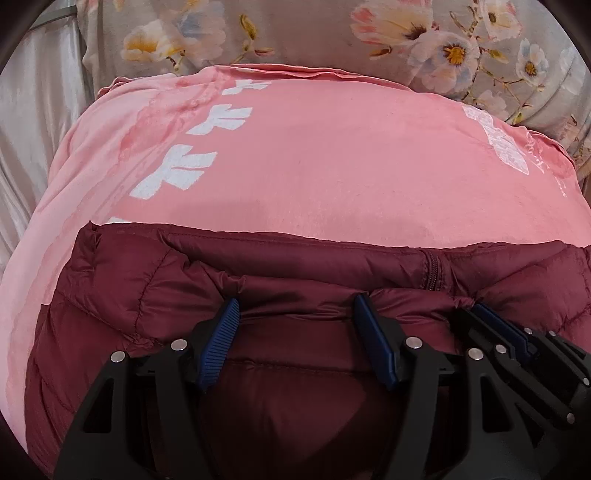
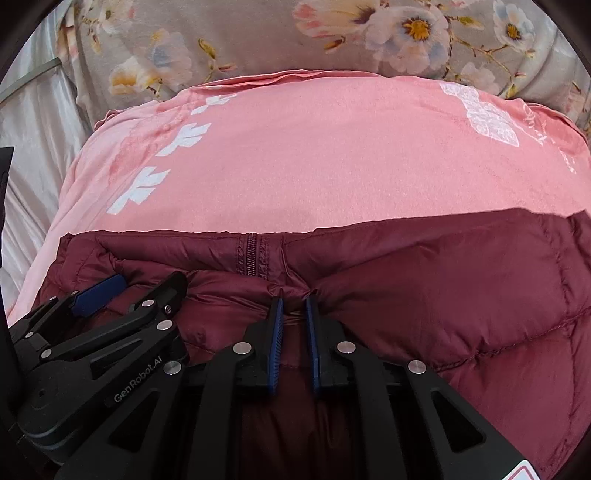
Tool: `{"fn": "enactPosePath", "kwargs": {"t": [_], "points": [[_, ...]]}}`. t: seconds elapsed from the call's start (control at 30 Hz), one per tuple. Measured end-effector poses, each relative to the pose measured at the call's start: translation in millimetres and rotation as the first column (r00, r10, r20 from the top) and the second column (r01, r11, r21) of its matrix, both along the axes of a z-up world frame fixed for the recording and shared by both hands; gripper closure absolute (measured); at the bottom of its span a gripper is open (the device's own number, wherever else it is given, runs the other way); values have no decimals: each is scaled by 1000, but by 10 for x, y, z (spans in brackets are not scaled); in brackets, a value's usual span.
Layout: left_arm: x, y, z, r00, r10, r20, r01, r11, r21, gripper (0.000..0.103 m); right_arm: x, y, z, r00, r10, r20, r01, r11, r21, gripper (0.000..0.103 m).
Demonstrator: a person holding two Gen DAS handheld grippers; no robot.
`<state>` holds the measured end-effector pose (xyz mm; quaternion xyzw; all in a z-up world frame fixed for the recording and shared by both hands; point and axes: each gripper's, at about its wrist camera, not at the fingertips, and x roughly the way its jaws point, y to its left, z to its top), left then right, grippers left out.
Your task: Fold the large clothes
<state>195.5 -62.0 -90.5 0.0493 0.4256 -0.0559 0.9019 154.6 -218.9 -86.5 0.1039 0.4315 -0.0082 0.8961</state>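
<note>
**Both grippers on the folded edge of the maroon jacket**

The quilted maroon puffer jacket lies across the near part of a pink sheet with white printed marks, which is spread over a floral bedcover; its zipper runs up to the far edge, where the pink begins; a pale satin cloth hangs at the left.

The two grippers sit side by side on a raised ridge of fabric that looks like a layer being carried over the body of the jacket. The right gripper has its jaws narrow, and a pinch of the shiny fabric is bunched between the blue pads, so it is holding the jacket; the left gripper has its jaws wide, the fabric ridge lying between its fingertips; whether those pads actually press the cloth I cannot tell from here, though the folds gather at both tips.

My reading is that a fold is in progress, with the doubled edge not yet laid flat. The next move would call for both hands to travel together so the edge stays straight; slippery, puffy fabric like this may slide out of a loose grip or spring back up once released, so pressing it down afterwards seems wise.
</note>
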Motion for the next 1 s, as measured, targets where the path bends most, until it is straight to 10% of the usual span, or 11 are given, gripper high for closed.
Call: {"fn": "enactPosePath", "kwargs": {"t": [0.33,0.6,0.77,1.0], "points": [[-41,55,26,1000,6,4,-6,999,-34,41,3,45,-39,1000,2,10,-1,1000,-31,94],[-762,1386,619,980,200,6,-193,950,-248,16,5,-6,-29,1000,9,18,-9,1000,0,94],[-1073,2312,384,941,290,-177,-333,890,-312,16,-196,-28,173,998,5,67,-8,999,46,88],[-1186,2335,126,947,223,-229,-294,890,-349,12,-1083,206,494,991,109,72,-115,990,85,88]]}}
